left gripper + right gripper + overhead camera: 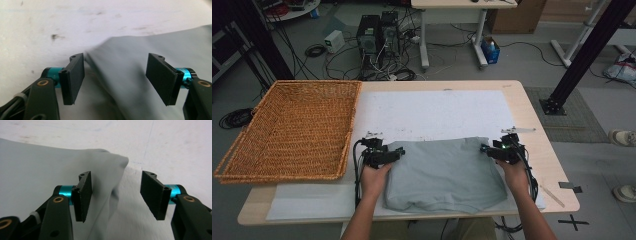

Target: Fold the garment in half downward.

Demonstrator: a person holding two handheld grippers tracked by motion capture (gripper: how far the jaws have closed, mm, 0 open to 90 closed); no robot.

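A folded grey cloth [444, 175] lies on the white mat near the table's front edge. My left gripper [398, 153] sits at the cloth's far left corner, jaws open. In the left gripper view the cloth's edge [130, 75] runs between the two pads [75, 77], which stand wide apart. My right gripper [488, 149] is at the cloth's far right corner. In the right gripper view the rounded corner of the cloth [112, 167] lies between the open jaws, nearer the left pad [83, 195]. Neither gripper is closed on the fabric.
A large wicker basket [292, 127] sits on the table's left side, overhanging its edge. The white mat [432, 112] covers most of the wooden table [532, 120]. Computers, cables and a desk stand on the floor beyond.
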